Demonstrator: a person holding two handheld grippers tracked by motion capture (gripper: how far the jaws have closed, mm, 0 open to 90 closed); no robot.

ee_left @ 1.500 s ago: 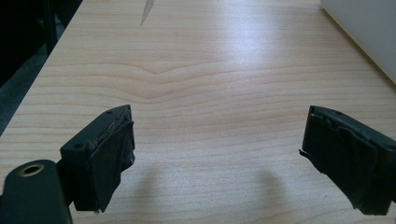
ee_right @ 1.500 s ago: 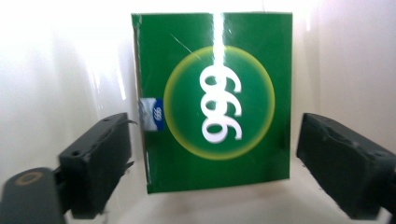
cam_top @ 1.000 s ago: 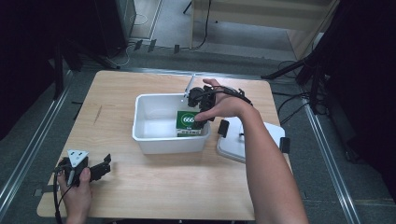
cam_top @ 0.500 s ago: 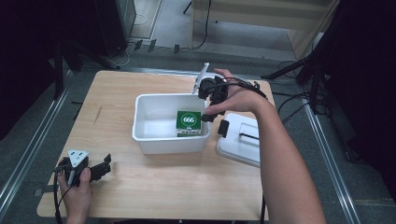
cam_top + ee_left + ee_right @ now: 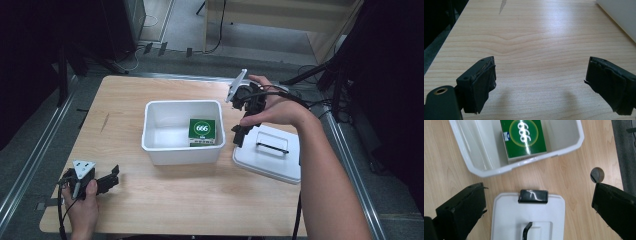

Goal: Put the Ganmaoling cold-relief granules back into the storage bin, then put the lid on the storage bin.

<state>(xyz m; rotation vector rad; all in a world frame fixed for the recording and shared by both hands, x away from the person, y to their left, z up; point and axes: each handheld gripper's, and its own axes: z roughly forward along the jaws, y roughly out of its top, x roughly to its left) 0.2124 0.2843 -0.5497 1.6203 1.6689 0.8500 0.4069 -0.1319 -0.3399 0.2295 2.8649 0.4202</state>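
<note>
Green box (image 5: pixel 202 132) lies released; right hand-held gripper (image 5: pixel 239 135) has withdrawn.

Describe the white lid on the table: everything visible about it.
The white lid looks like smooth plastic, a rounded rectangle with a raised rim. A black handle sits in a recessed panel at its middle, and a black latch clip sits on the edge facing the white bin. It lies flat, handle up, on the wooden table, just beside the bin's right end. The right gripper hangs above it with jaws wide open, not touching it.
</note>
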